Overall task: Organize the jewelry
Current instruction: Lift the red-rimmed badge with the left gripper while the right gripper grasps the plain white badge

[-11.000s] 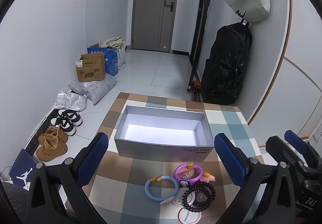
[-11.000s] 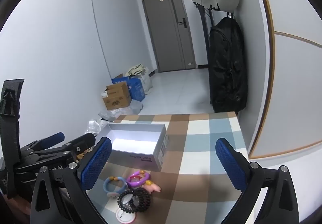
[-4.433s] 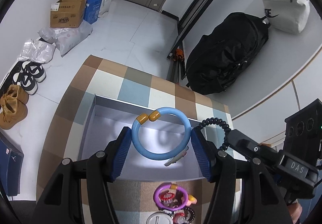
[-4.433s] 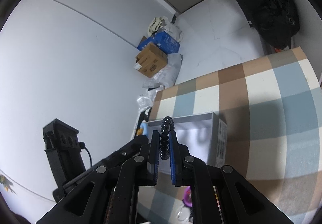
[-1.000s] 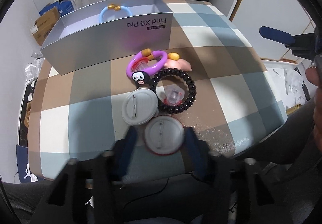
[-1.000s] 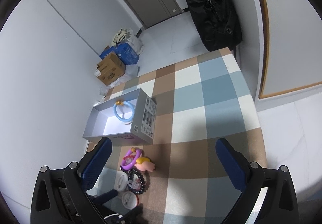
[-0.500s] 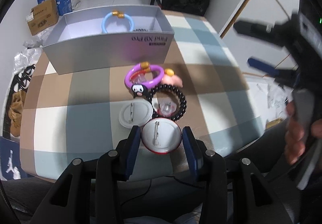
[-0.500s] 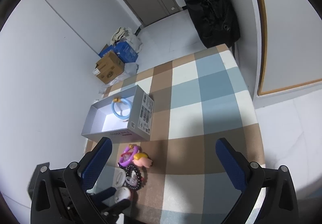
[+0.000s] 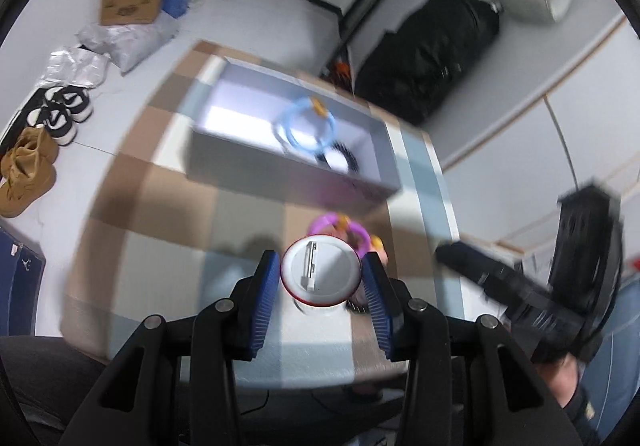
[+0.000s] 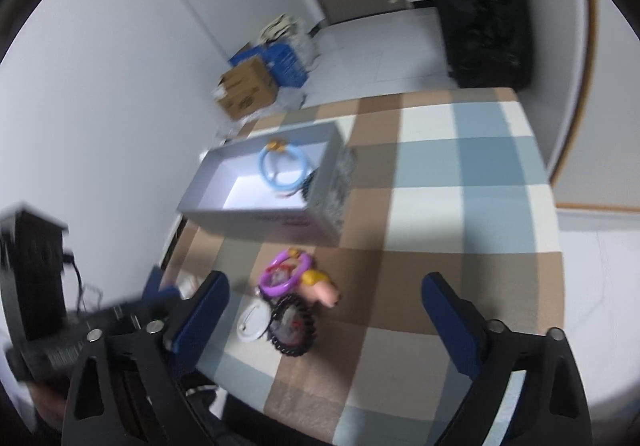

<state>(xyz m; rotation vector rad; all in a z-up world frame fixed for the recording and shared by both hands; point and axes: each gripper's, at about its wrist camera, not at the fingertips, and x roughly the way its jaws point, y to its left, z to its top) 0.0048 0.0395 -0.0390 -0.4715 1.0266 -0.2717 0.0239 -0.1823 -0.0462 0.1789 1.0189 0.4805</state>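
The checked table (image 10: 460, 173) carried the grey box (image 10: 256, 219) near its far left corner, and the box already held two pieces: the blue ring bangle (image 10: 282, 165) lay on its floor, and a dark beaded loop (image 9: 340, 161) lay just beside it against the right wall, partly hidden by the rim and blurred. So roughly two items looked sorted, with four or so left. The loose pile sat on the table in front of the box: a purple bangle (image 10: 284, 272), a pink charm (image 10: 326, 292) touching its right side, a black bead bracelet (image 10: 294, 326) just below them, and a white pin badge (image 10: 254, 322) face down beside the bracelet. The right gripper (image 10: 324, 310) hovered over that pile, jaws wide and closing, nothing between the pads yet; which piece it aimed at could not be told. The left gripper (image 9: 322, 278) was narrowed onto a red-rimmed pin badge (image 9: 320, 272), pin side up, held off the table above the pile with the box ahead of it in the left wrist view. Judged step: carrying that badge to the box. Left to do, by my reading: drop this badge in, then move the second badge, the bracelet, the purple bangle and the charm. Motion blur was heavy in both views, so fine contacts stayed unclear.
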